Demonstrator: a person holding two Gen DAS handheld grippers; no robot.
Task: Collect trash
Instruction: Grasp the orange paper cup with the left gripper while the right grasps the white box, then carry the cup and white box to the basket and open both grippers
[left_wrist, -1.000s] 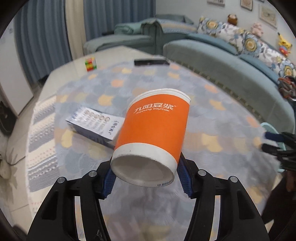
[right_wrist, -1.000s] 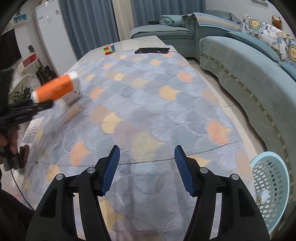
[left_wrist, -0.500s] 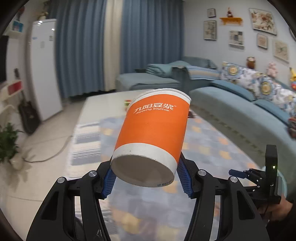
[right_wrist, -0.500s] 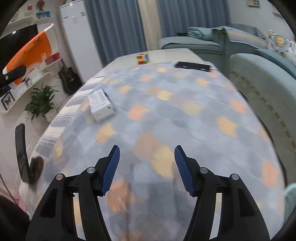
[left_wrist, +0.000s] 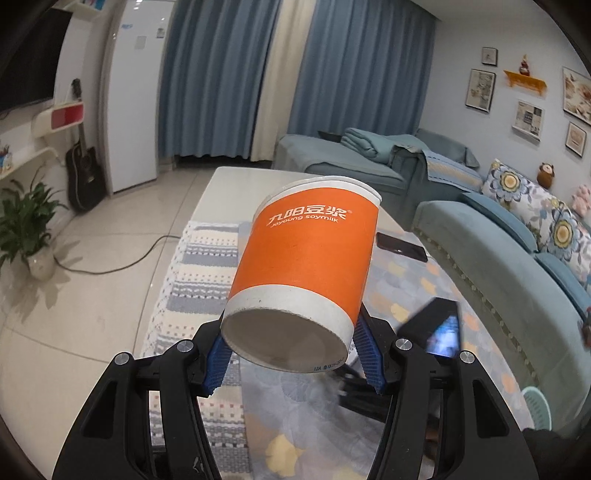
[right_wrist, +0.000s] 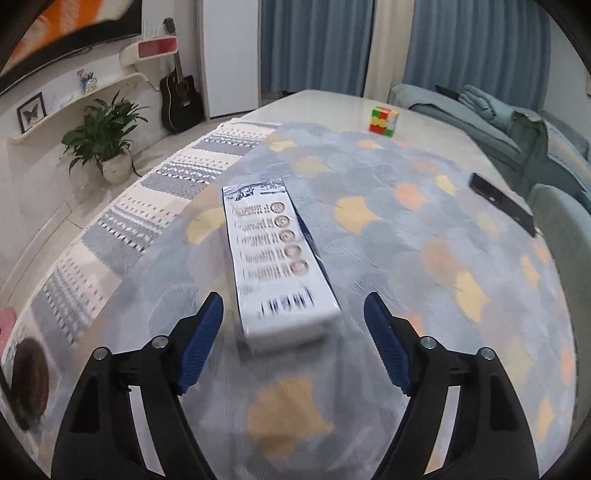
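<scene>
My left gripper (left_wrist: 293, 356) is shut on an orange and white paper cup (left_wrist: 306, 269), held tilted above the table with its base toward the camera. In the right wrist view a white carton (right_wrist: 275, 258) lies flat on the patterned tablecloth (right_wrist: 424, 266), its near end just ahead of my right gripper (right_wrist: 293, 332). The right jaws are opening and stand wide, with the carton's near end ahead of them and the pads clear of it. A blurred piece of the orange cup (right_wrist: 66, 18) shows at the top left of that view.
A colourful cube (right_wrist: 384, 120) and a dark phone (right_wrist: 502, 203) lie far back on the table. The sofa (left_wrist: 517, 266) runs along the right side. A pale green basket (left_wrist: 537, 406) stands on the floor at lower right. A potted plant (right_wrist: 103, 140) and guitar (right_wrist: 181, 99) are at left.
The left gripper lifted the cup higher and turned toward the room. The right gripper swept left across the table to the white carton, and its jaws widened.
</scene>
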